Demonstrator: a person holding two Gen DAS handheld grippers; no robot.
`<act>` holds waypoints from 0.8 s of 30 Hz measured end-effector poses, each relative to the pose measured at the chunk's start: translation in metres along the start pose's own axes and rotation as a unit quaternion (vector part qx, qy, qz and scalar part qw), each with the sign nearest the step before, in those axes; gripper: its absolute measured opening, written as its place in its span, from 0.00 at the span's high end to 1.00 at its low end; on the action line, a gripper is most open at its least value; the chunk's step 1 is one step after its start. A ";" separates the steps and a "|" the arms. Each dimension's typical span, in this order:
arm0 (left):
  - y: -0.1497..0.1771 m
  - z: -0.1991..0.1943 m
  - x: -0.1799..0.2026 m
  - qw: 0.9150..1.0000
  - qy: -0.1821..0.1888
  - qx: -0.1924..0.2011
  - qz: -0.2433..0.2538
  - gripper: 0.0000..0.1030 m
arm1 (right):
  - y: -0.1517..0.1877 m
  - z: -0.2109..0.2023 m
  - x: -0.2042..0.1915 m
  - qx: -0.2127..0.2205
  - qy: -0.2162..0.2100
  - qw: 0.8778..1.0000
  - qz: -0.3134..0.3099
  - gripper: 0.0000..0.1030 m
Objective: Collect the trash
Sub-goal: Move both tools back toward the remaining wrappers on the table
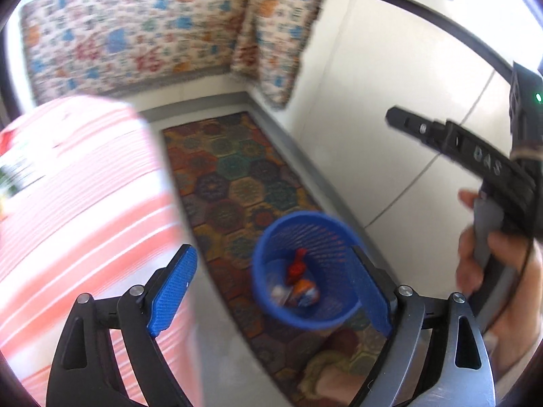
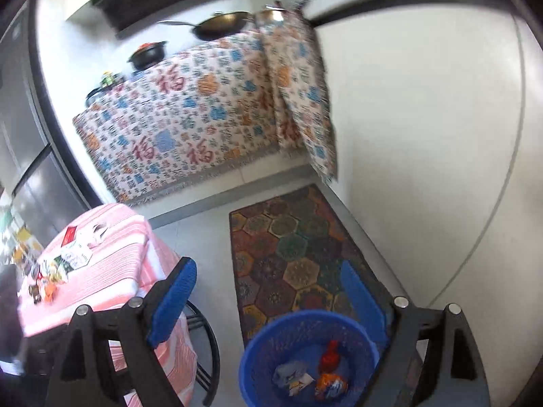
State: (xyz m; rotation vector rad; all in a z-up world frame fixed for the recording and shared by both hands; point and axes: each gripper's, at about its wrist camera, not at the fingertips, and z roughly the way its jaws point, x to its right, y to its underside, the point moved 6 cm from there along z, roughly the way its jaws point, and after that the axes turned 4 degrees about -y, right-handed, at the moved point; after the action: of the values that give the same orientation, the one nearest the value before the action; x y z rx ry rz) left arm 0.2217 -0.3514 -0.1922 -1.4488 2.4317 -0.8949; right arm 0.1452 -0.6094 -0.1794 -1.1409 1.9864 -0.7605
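We take the blue wastebasket [image 1: 305, 271] as our landmark; it stands on the patterned hexagon rug [image 1: 237, 183], which lies on the floor. Inside the basket we see the trash: a red wrapper [image 2: 330, 356], an orange-and-white packet [image 2: 331, 386] beside it and a pale crumpled wrapper [image 2: 293, 378] (its print is too blurred to read). Above the basket our left gripper [image 1: 271, 305] has its jaws wide apart with nothing between them, and our right gripper [image 2: 268, 308] likewise hangs over the basket with jaws spread and empty. In the left wrist view, to the right of the basket, a hand [image 1: 495, 271] grips the handle of that right gripper. To the left of the basket stands the tabletop under a pink striped cloth [image 2: 112, 264], with small items scattered on it. Beyond the basket, past the rug's far end, a printed cloth [image 2: 190, 122] drapes a counter carrying a wok [image 2: 222, 25].
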 end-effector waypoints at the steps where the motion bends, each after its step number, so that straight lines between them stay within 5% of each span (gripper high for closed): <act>1: 0.008 -0.007 -0.012 1.000 -0.010 -0.001 -0.006 0.13 | -0.001 0.001 -0.011 0.002 -0.003 1.000 -0.013 0.14; 6: 0.052 -0.033 -0.093 0.994 -0.087 -0.014 -0.058 0.13 | 0.004 0.012 -0.079 -0.008 -0.038 0.997 -0.073 0.14; 12: 0.103 -0.058 -0.190 0.976 -0.172 -0.025 -0.134 0.13 | 0.037 0.034 -0.189 -0.042 -0.113 0.981 -0.150 0.14; 18: 0.128 -0.081 -0.253 0.960 -0.235 -0.022 -0.152 0.10 | 0.098 0.054 -0.298 -0.103 -0.193 0.946 -0.239 0.14; 24: 0.140 -0.099 -0.322 0.948 -0.257 -0.018 -0.185 0.00 | 0.138 0.072 -0.368 -0.146 -0.242 0.916 -0.285 0.14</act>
State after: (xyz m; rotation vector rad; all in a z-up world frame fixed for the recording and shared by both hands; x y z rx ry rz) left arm 0.2397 0.0100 -0.2419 -1.9038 1.8379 -0.4432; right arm 0.2692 -0.2323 -0.2205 -1.9228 1.3770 -0.3921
